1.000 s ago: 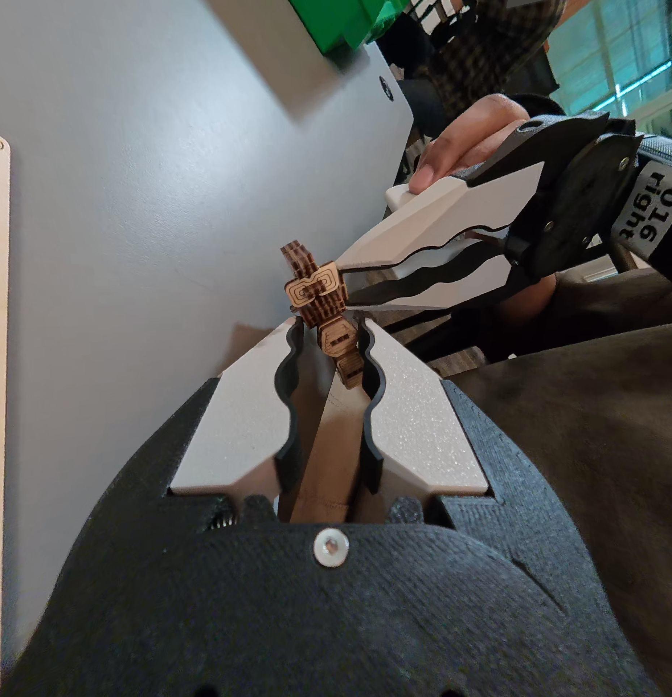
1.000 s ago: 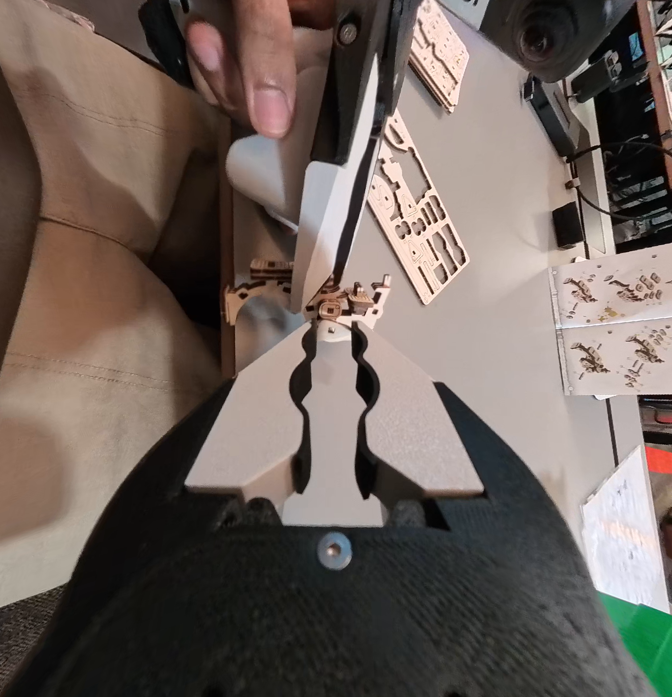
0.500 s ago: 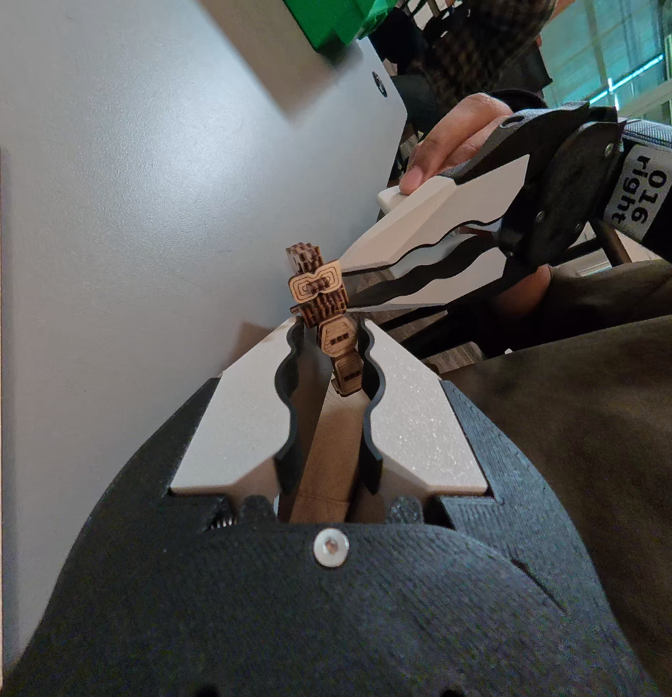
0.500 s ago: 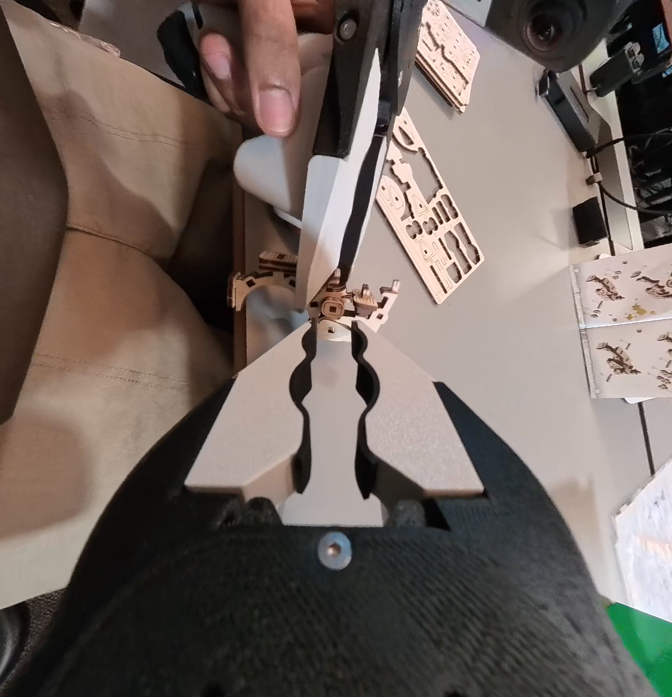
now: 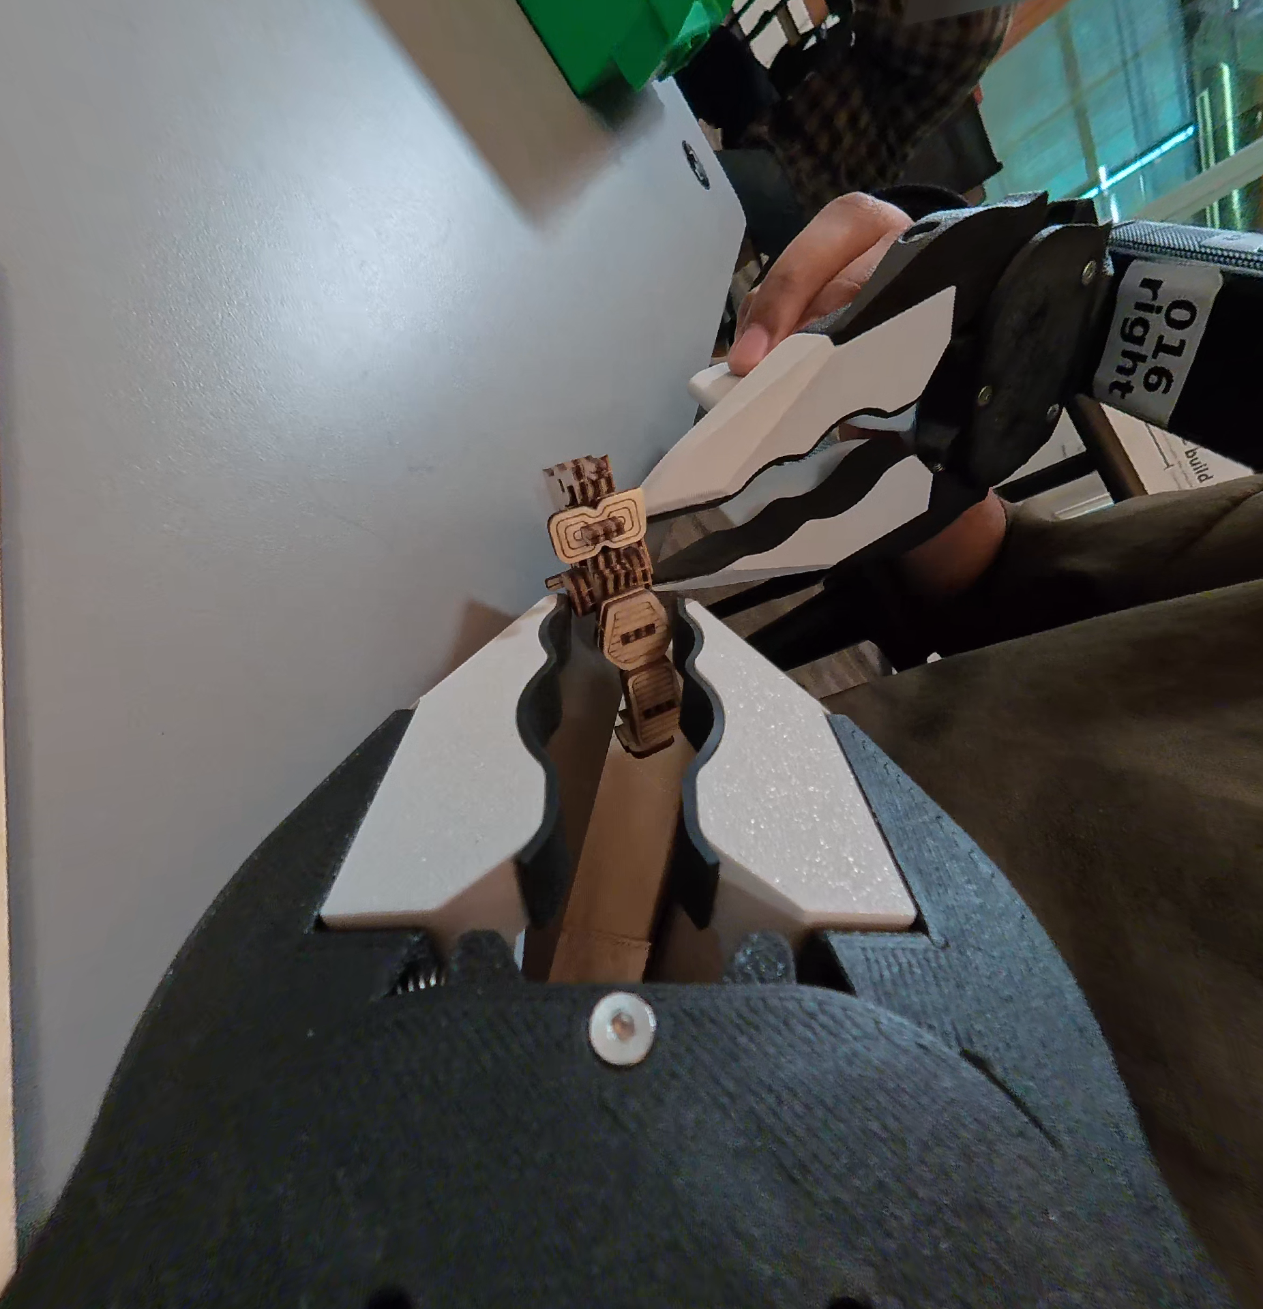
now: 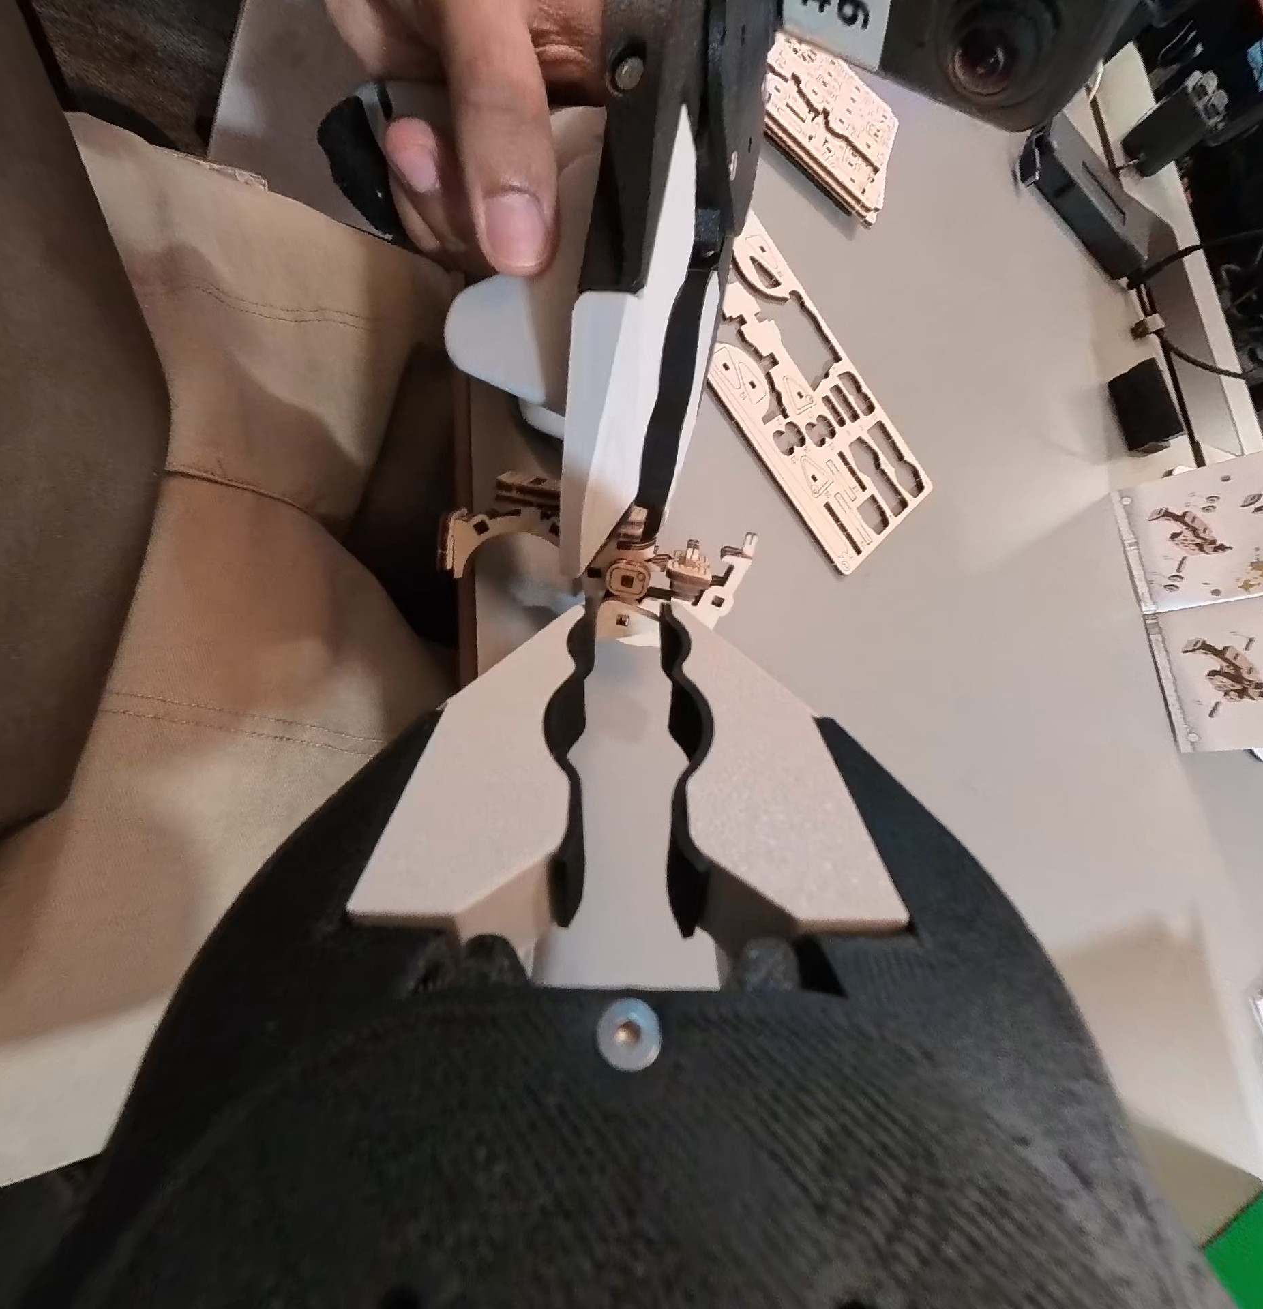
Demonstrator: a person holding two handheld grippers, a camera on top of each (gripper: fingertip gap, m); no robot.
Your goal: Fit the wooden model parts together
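A small wooden model of layered laser-cut parts is held in the air between both grippers, above the table edge and the person's lap. My left gripper is shut on its lower part. My right gripper comes in from the right and is shut on its upper part. In the right wrist view the model sits at the tips of my right gripper, and the left gripper comes down on it from above. An arched wooden piece sticks out to the left.
A punched-out wooden part sheet lies on the grey table, with more sheets stacked behind it. Printed instruction pages lie at the right. A green box stands far off. The person's hand and trousers are close. Only a small space, under 4 cm, lies between the two pairs of fingers.
Both grippers keep their hold. The model has turned slightly and stands more upright in the left wrist view. The table has shifted right in the right wrist view.
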